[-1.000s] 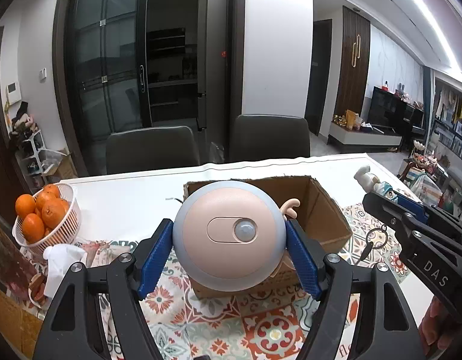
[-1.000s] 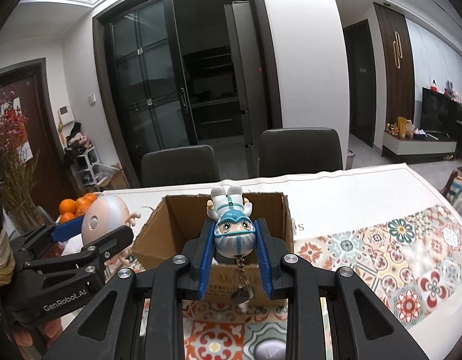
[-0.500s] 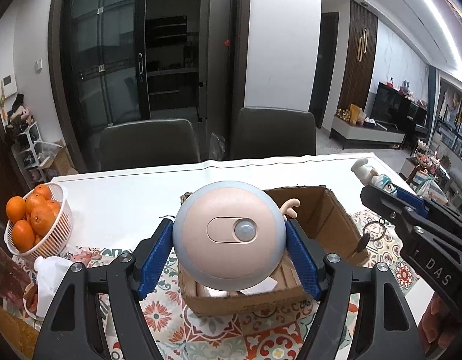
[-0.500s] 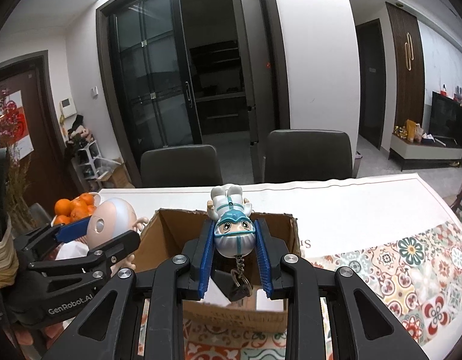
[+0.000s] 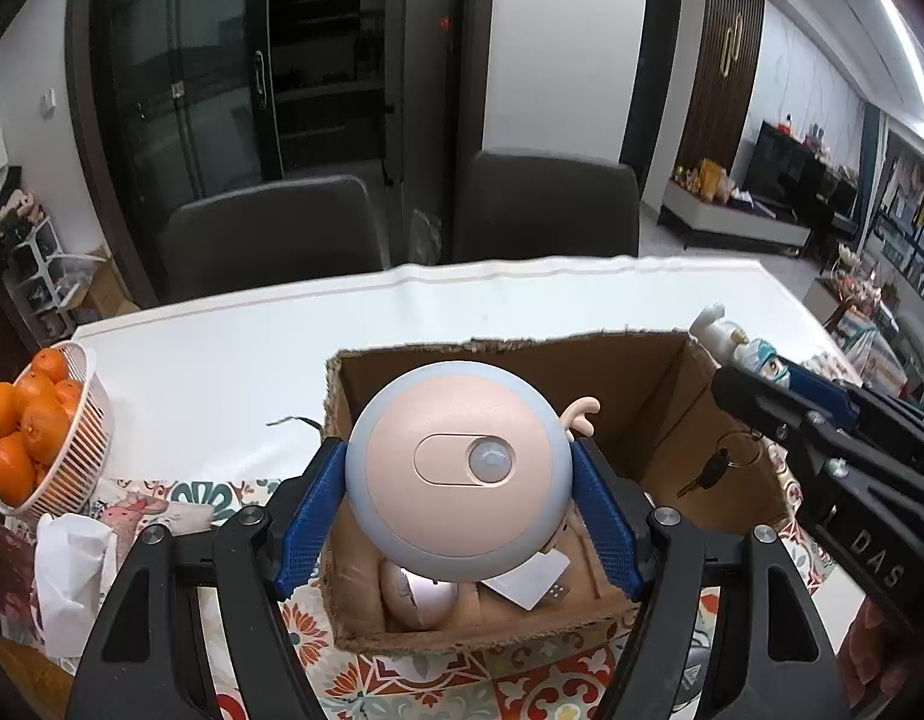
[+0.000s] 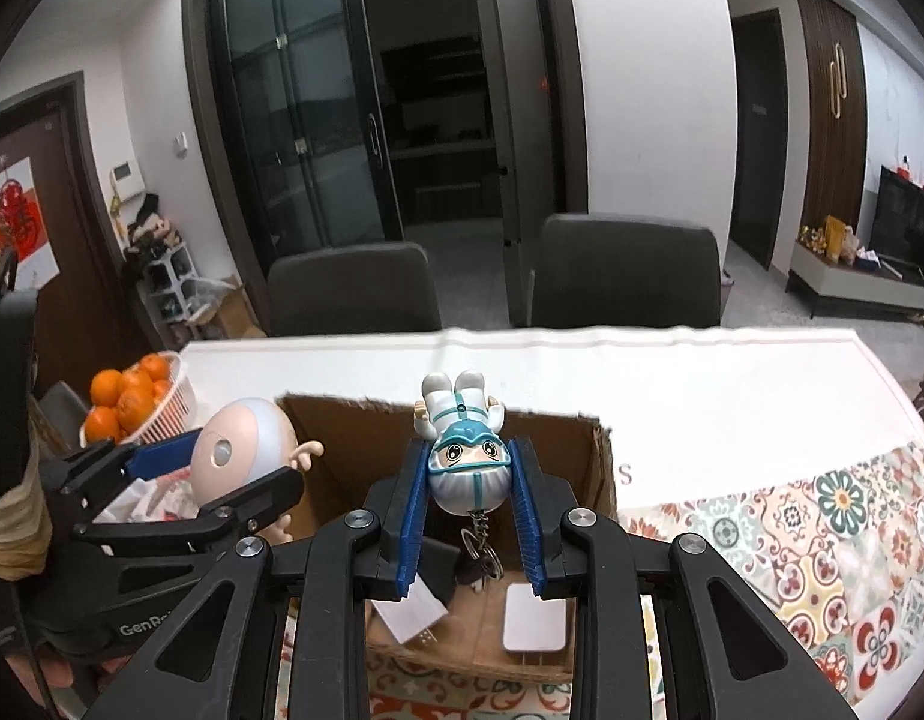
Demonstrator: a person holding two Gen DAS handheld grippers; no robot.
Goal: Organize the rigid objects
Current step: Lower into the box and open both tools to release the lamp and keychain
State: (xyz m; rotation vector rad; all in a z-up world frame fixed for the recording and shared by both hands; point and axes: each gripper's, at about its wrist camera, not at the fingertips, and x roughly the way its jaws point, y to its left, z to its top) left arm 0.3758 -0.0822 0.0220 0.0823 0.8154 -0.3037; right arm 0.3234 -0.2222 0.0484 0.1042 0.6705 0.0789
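Above the cardboard box, the left gripper clamps a round pink toy head, while the right gripper pinches a small figure keychain. Best lower each well inside the walls before letting go, clear of the things already inside. The figure's long axis runs toward twelve o'clock, feet leading, keyring hanging at six.
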